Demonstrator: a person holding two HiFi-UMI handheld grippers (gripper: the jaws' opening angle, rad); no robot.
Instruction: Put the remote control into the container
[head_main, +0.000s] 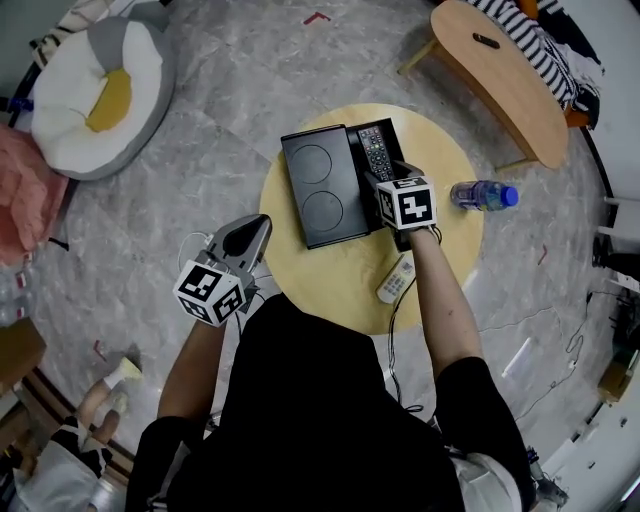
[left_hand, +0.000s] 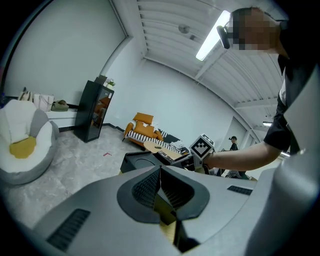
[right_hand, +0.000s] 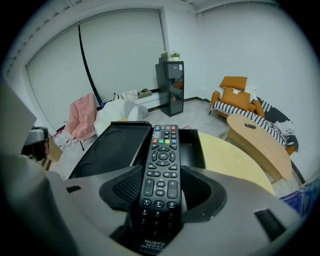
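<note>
A black remote control (head_main: 375, 152) (right_hand: 161, 175) sits lengthwise between the jaws of my right gripper (head_main: 386, 180) (right_hand: 161, 189), which is shut on its sides. Its front end reaches over the open black container (head_main: 392, 135) (right_hand: 192, 150) on the round yellow table (head_main: 440, 250). The container's black lid (head_main: 322, 185) (right_hand: 117, 145), with two round dents, lies flat to the box's left. My left gripper (head_main: 255, 230) (left_hand: 160, 172) hangs off the table's front left edge, shut with nothing in it.
A white remote (head_main: 396, 279) lies near the table's front edge, and a water bottle (head_main: 483, 195) lies at its right edge. A wooden bench (head_main: 500, 75) stands at the back right, a white beanbag (head_main: 95, 95) at the back left. Cables trail on the floor.
</note>
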